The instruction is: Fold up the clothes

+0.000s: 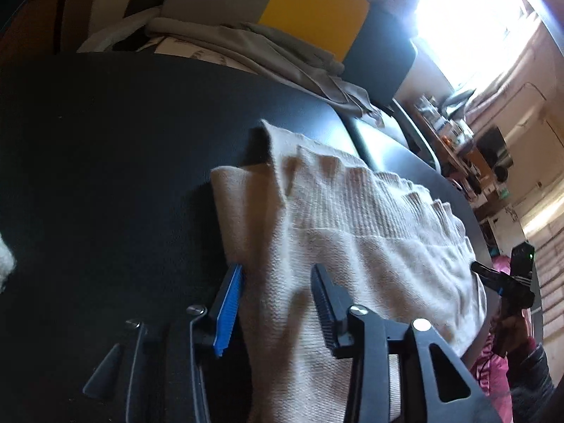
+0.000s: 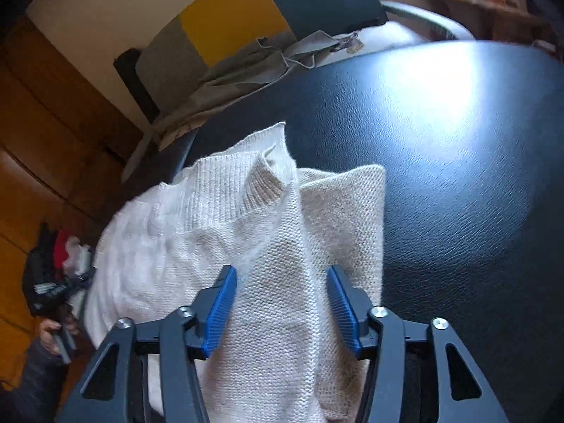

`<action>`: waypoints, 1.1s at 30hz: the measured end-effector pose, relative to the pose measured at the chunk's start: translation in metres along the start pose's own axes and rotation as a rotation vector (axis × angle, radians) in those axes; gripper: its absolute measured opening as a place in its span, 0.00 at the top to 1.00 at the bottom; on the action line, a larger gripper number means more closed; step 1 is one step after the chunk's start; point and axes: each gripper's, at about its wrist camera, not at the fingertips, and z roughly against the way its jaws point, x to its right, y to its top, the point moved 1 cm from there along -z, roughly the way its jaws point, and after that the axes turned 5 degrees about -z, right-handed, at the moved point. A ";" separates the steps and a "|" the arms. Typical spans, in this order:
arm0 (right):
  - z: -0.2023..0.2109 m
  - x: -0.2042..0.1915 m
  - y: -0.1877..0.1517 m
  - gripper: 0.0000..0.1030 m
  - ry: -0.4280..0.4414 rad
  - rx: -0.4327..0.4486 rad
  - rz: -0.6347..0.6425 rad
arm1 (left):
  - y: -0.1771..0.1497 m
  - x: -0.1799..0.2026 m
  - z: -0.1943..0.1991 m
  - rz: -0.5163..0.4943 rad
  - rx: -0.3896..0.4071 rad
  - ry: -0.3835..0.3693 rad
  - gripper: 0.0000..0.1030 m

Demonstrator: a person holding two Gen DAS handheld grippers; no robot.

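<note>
1. Cream knitted sweater w/ ribbed collar (image 2: 246,246) lies partly folded on the black leather-textured counter (image 2: 458,141), bunched toward its near edge; part of the knit hangs over that edge.
2. Left hand-held gripper (image 1: 278,299): jaws wide apart, sweater (image 1: 352,229) fabric running between the fingers, no clamp on it. Blue ribbed pad (image 1: 229,310) sits right at the sweater's left edge.
3. Right hand-held gripper (image 2: 282,303): jaws wide too, both blue pads (image 2: 220,313) just beside a raised ridge of knit, not pinching it.
4. Ribbed collar (image 2: 264,183) stands up, pointing away from the right cam; a folded flap of knit lies flat to its right.
5. In the left view the right hand-held gripper (image 1: 493,275) shows at the sweater's far end, a hand (image 1: 511,331) holding it.
6. Behind the counter: grey crumpled garment (image 1: 264,53) heaped against a yellow panel (image 1: 317,10).
</note>
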 end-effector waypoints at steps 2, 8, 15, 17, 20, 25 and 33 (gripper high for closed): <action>0.001 -0.008 0.000 0.76 -0.056 -0.002 0.046 | 0.003 0.000 0.003 0.009 -0.019 0.010 0.80; 0.011 -0.025 0.000 0.89 -0.147 -0.010 0.153 | -0.010 -0.006 0.030 0.071 -0.057 -0.046 0.97; 0.046 -0.010 -0.037 0.95 -0.164 -0.048 0.144 | -0.036 -0.015 0.054 0.139 -0.085 -0.116 0.99; 0.053 0.004 -0.050 0.95 -0.134 -0.046 0.088 | -0.050 -0.021 0.053 0.151 -0.079 -0.136 0.87; 0.069 0.020 -0.058 0.91 -0.041 -0.005 0.003 | -0.056 -0.031 0.060 0.221 0.019 -0.176 0.72; 0.074 0.028 -0.050 0.65 0.069 0.021 -0.016 | -0.060 -0.019 0.052 0.206 0.038 -0.197 0.65; 0.041 0.008 -0.043 0.86 0.021 -0.123 0.119 | -0.055 0.022 0.031 0.031 -0.060 -0.141 0.83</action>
